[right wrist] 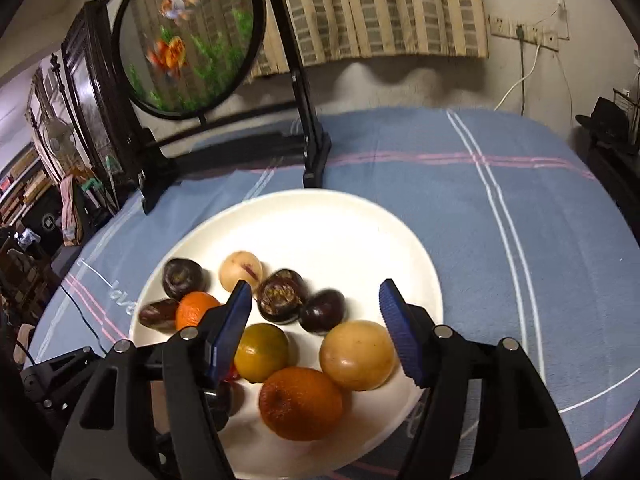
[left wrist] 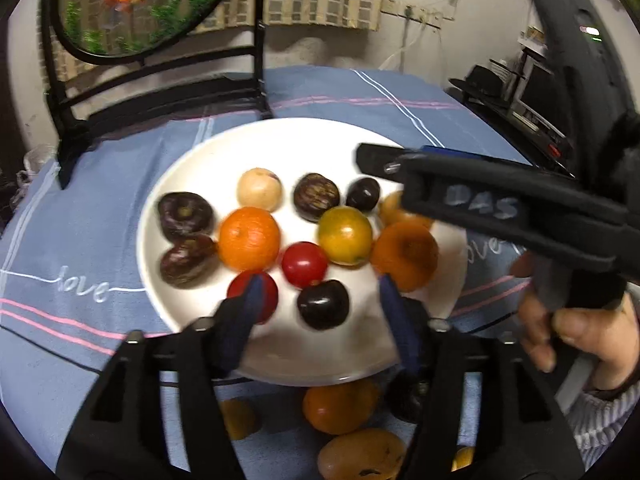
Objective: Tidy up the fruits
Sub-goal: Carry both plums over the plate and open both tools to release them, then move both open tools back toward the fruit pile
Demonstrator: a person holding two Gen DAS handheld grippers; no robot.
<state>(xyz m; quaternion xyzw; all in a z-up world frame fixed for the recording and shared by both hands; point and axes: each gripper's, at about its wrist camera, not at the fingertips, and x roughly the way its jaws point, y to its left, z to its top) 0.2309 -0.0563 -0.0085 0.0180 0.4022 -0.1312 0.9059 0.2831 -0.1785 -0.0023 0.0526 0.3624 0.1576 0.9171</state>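
Both grippers hover with jaws apart, gripping nothing. A dark plum (left wrist: pixel 323 305) lies between the left gripper's (left wrist: pixel 318 292) jaws on the white plate (left wrist: pixel 288 140). A yellow fruit (right wrist: pixel 358 355) and an orange (right wrist: pixel 300 403) sit between the right gripper's (right wrist: pixel 316 296) jaws.

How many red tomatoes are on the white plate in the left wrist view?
2. One red tomato sits mid-plate; the other tomato lies partly behind the left gripper's finger. More may be hidden.

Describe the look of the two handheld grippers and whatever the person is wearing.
Both grippers, left and right, have black plastic bodies, silver bolts and blue ribbed pads. The right one's side carries pale "DAS" lettering. A grey ribbed knit sleeve covers the right wrist.
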